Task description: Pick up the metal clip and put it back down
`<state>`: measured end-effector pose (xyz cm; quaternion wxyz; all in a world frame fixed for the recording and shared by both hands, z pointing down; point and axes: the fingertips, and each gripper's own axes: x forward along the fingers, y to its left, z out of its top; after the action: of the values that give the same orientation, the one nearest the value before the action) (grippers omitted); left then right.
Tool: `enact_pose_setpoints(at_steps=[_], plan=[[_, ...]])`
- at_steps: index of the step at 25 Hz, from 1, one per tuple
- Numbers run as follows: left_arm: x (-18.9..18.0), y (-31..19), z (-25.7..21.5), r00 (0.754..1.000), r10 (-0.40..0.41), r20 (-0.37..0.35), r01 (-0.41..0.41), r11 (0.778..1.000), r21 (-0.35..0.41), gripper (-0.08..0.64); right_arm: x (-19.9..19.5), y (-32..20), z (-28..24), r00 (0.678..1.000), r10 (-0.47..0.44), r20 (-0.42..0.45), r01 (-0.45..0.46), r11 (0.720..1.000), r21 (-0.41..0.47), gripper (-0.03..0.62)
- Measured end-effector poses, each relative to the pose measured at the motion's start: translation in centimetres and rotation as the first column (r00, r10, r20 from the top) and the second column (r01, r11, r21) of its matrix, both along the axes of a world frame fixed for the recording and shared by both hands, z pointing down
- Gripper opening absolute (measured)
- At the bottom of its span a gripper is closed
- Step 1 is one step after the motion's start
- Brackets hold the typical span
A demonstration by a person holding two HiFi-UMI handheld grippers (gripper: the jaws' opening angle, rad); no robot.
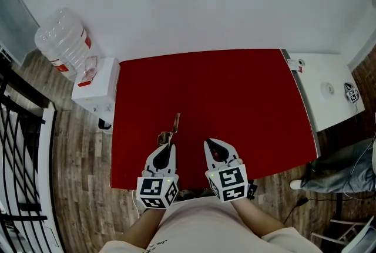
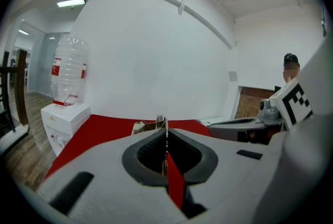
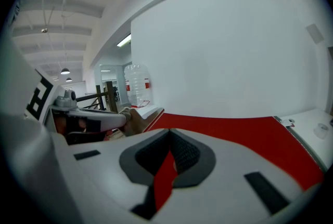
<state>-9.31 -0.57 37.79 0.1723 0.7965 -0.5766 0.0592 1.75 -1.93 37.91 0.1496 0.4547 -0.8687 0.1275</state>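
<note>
A brass-coloured metal clip (image 1: 171, 128) lies lengthwise near the front of the red table (image 1: 235, 99), pointing away from me. Its near end sits at the tips of my left gripper (image 1: 167, 147), whose jaws are shut on it. In the left gripper view the clip (image 2: 157, 124) sticks up just beyond the closed tips of the left gripper (image 2: 166, 128). The right gripper view shows the clip (image 3: 134, 120) at the end of the left gripper's jaws. My right gripper (image 1: 207, 142) hovers beside it at the right, shut and holding nothing; its tips (image 3: 169, 131) meet over the red surface.
A white water dispenser (image 1: 94, 90) with a clear bottle (image 1: 61, 43) stands off the table's left back corner. A white side table (image 1: 329, 90) adjoins the right edge. A black railing (image 1: 17, 146) runs along the left. A person's leg (image 1: 338, 174) shows at the right.
</note>
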Motion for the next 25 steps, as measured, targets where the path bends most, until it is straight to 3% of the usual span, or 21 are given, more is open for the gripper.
enact_pose_setpoints(at_steps=[3,25], plan=[[0.0,0.0,-0.1,0.998,-0.003,-0.056,0.003,1.0,-0.001,0.01,0.1,0.1,0.0,1.0,0.003,0.001,-0.003,1.0,-0.001,0.006],[0.5,-0.5,-1.0,0.999,0.035,-0.037,-0.034,0.999,0.026,0.009,0.2,-0.2,-0.3,0.999,0.031,0.009,-0.031,0.999,0.005,0.006]])
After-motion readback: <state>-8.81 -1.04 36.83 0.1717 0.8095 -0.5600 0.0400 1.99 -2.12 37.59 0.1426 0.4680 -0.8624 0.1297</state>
